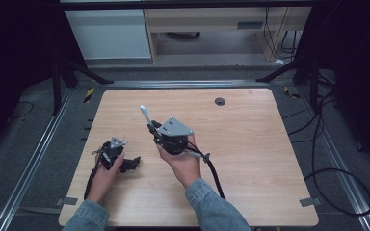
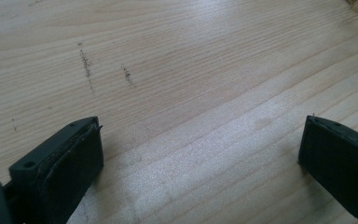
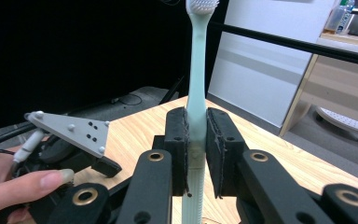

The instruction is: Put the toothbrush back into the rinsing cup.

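Right gripper (image 3: pixel 196 154) clamping a pale-green plastic toothbrush (image 3: pixel 196 93).
Its slim handle is pointing upright, bristles topmost; left gripper (image 2: pixel 200 154) is gaping over wood-grain bench (image 2: pixel 177 70).

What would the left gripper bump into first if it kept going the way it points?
Probably the wooden table. The left gripper is open, and bare wood lies straight ahead of its jaws; how steeply it tilts down is unclear.
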Demonstrator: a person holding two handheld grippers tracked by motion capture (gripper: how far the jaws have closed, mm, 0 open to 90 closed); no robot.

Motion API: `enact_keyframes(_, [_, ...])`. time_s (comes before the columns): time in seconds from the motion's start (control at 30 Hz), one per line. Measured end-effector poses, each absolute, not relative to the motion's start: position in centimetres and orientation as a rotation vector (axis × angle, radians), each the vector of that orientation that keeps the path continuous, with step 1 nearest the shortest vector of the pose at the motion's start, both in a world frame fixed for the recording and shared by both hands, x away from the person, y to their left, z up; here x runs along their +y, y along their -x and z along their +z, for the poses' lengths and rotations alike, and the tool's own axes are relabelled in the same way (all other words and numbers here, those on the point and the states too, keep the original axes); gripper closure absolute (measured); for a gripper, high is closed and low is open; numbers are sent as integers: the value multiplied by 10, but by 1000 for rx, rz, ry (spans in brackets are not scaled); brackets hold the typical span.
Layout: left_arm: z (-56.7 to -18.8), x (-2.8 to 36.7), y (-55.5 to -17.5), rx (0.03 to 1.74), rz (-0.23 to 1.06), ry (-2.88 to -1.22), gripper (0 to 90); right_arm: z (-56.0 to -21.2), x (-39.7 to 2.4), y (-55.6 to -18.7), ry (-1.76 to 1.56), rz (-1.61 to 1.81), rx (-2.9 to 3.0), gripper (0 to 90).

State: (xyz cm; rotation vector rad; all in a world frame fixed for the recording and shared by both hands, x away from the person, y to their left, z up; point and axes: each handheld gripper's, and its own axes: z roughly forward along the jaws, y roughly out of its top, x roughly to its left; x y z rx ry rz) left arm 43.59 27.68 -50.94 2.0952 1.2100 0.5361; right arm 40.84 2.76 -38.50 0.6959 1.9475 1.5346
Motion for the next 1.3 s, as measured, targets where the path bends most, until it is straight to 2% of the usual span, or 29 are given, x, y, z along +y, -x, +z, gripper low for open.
enact_keyframes(1.3, [-510,277,-436,1213,534,-2093,0,-400,30,-428,-722,1558,1822,791])
